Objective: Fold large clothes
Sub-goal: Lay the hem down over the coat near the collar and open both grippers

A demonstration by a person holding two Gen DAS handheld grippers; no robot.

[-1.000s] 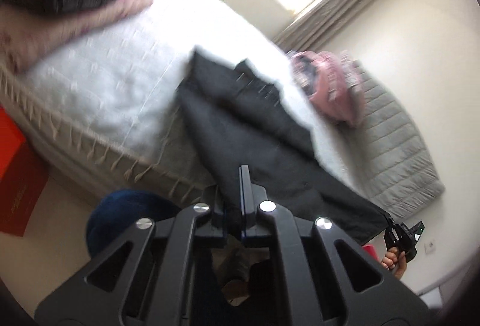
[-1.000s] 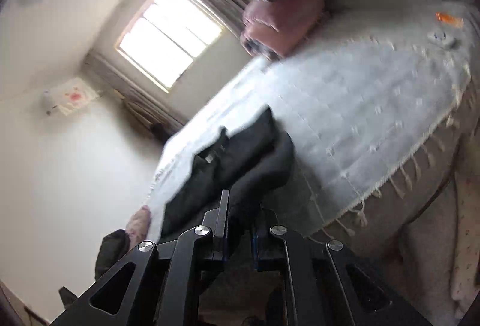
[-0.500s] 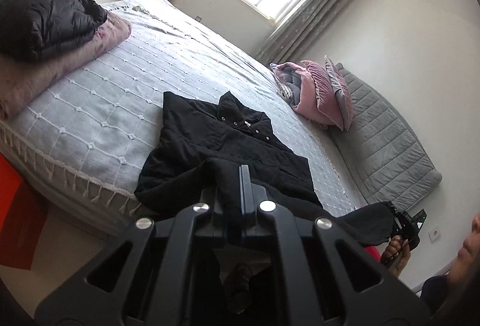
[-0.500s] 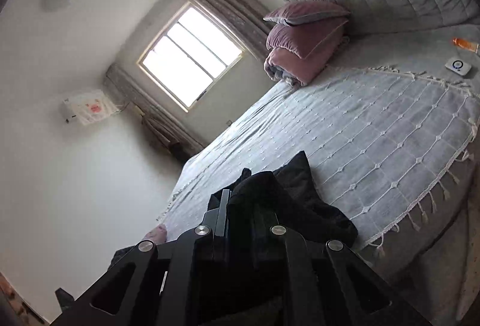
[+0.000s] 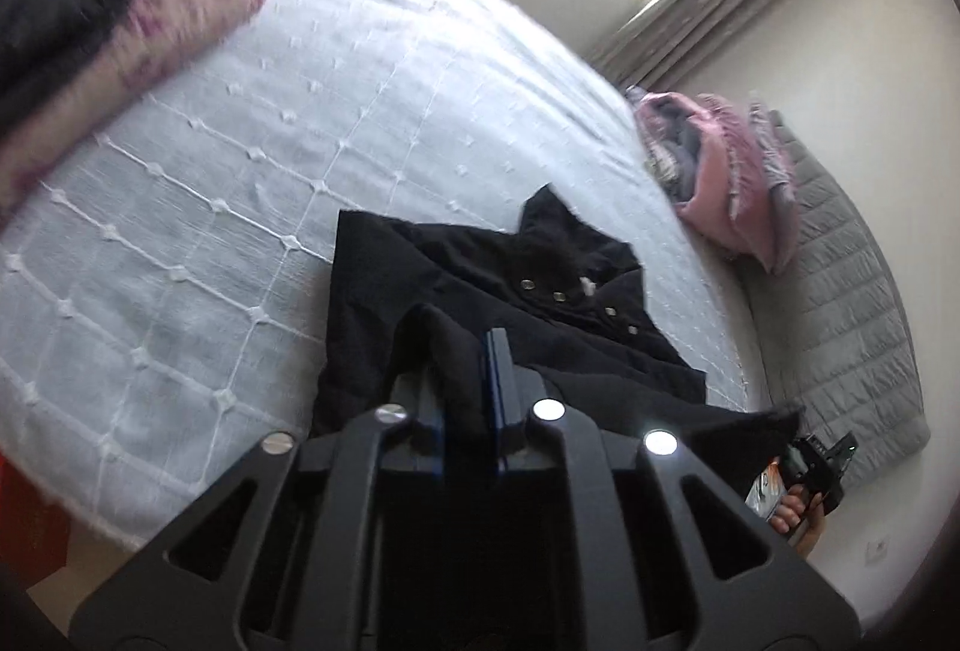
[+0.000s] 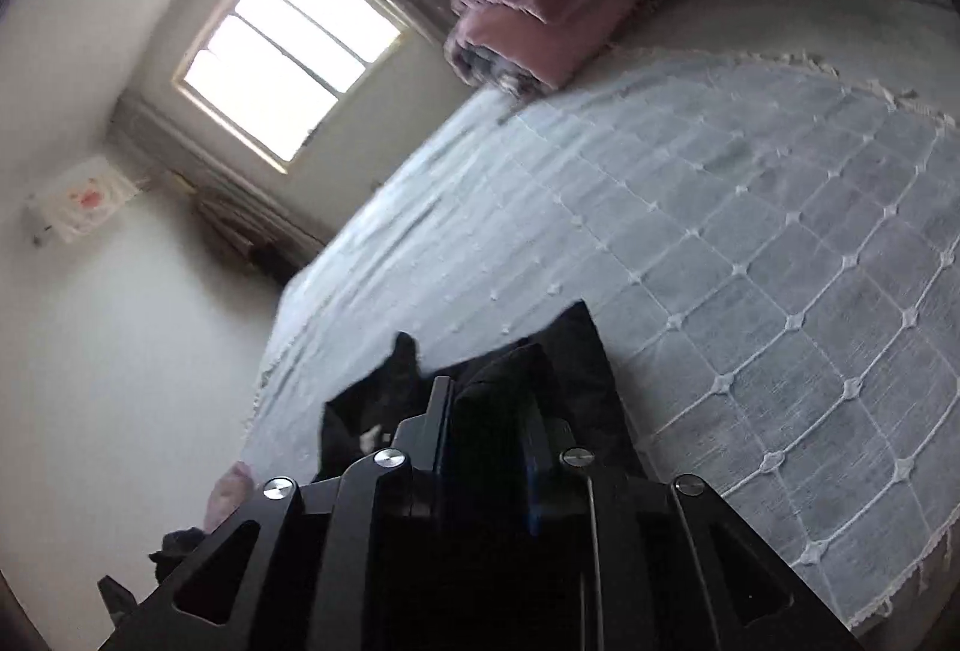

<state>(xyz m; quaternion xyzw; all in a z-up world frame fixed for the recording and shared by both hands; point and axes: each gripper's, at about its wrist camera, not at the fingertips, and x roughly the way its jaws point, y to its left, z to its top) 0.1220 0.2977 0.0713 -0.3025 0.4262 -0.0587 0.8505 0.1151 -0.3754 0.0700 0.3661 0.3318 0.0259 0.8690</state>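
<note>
Bedroom beyond the claws
Pink pillows [image 5: 729, 183] lie far ahead against the grey headboard [image 5: 840, 303]; the bright window [image 6: 288, 51] stands beyond the white bedspread [image 6: 750, 231].

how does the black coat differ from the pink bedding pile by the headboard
The black coat is dark and lies spread low near the bedspread's edge; the pink bedding pile is pale and sits at the far end against the grey headboard. The coat shows metal snaps; the pile shows none. The coat is flattish; the pile is bulky. Both are soft textiles on the bed.

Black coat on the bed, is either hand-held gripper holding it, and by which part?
Both jaws have just been opening with the black coat between them, each at a fold of its near edge; a firm hold cannot be told.
</note>
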